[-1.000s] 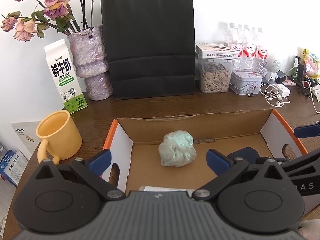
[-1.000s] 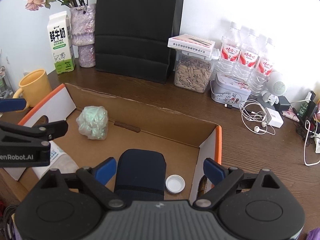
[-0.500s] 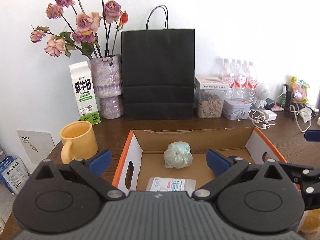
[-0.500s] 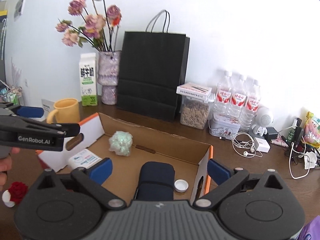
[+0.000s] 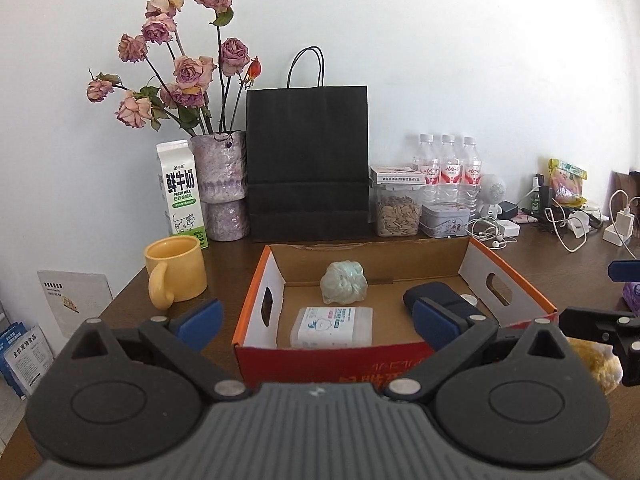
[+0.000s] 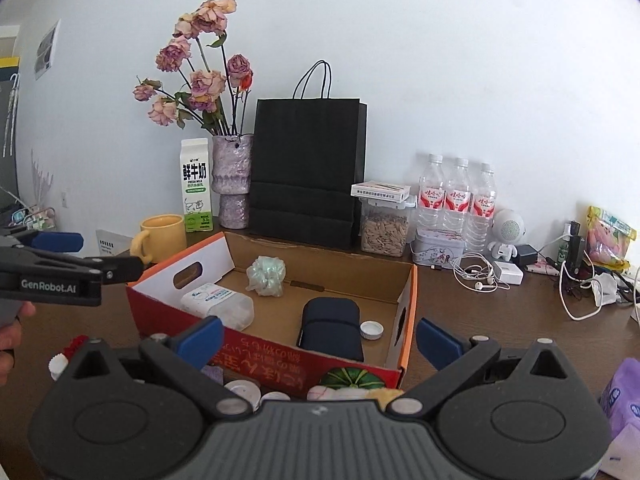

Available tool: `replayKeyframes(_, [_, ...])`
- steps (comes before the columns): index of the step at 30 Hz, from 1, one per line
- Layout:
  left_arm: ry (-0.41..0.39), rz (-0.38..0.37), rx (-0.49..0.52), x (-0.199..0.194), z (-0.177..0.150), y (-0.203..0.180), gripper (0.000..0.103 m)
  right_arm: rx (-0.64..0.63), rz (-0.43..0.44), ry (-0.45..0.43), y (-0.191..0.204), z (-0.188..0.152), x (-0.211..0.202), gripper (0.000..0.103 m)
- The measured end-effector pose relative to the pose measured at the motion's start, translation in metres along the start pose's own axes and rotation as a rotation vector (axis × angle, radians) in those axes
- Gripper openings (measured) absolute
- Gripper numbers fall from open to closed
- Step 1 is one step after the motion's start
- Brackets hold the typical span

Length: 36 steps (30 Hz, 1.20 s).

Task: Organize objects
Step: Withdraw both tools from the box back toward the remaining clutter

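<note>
Cardboard, red outside with orange edges, makes up the box (image 5: 508, 292) sitting open-topped on the brown table (image 6: 500, 320). Inside it four things lie apart from one another: a pale green crumpled bag (image 5: 344, 282) near the back wall, a white wipes pack (image 5: 332, 326) toward the front left, a dark blue pouch (image 6: 332, 328) toward the right, and a small white cap (image 6: 372, 330) just beside the pouch.

Both claws hang in front of the box, outside it. The left gripper (image 5: 316, 320) has its blue pads spread wide with nothing between them, lined up with the box's front wall. The right gripper (image 6: 318, 340) is likewise wide and empty, held off the box's front right corner; from its camera the left one shows as a black bar at the left edge.

In front of the box, half hidden by the right gripper's body, lie more white caps (image 6: 242, 390) and a green striped thing (image 6: 348, 378) I cannot make out. A purple packet (image 6: 624, 392) sits at the far right.

Behind the box stand a yellow mug (image 5: 176, 274), a milk carton (image 5: 182, 194), a vase (image 5: 222, 188) of dried roses, a black paper bag (image 5: 308, 164), a seed jar (image 5: 398, 208) and three water bottles (image 5: 448, 168).
</note>
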<state>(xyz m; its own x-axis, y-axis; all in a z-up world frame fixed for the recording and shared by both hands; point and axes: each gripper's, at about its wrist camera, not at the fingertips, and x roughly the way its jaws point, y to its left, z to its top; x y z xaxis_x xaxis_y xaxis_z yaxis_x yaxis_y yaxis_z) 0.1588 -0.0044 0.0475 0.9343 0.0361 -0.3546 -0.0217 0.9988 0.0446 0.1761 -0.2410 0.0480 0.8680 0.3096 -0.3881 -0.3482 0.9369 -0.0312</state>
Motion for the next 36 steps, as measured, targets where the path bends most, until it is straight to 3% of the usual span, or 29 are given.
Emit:
replayKeyframes(18, [-0.005,0.028,-0.037,-0.057,-0.064,0.017,0.103,0.063,-0.074,-0.043,-0.002,-0.069,-0.055,0.103])
replayKeyframes(28, [0.108,0.128,-0.060,-0.055,-0.097,0.053,0.103,0.115,-0.141,0.016,-0.024,-0.108,-0.061,0.103])
replayKeyframes(36, [0.190,0.175,-0.071,-0.043,-0.109,0.072,0.103,0.114,-0.178,0.028,-0.035,-0.110,-0.054,0.103])
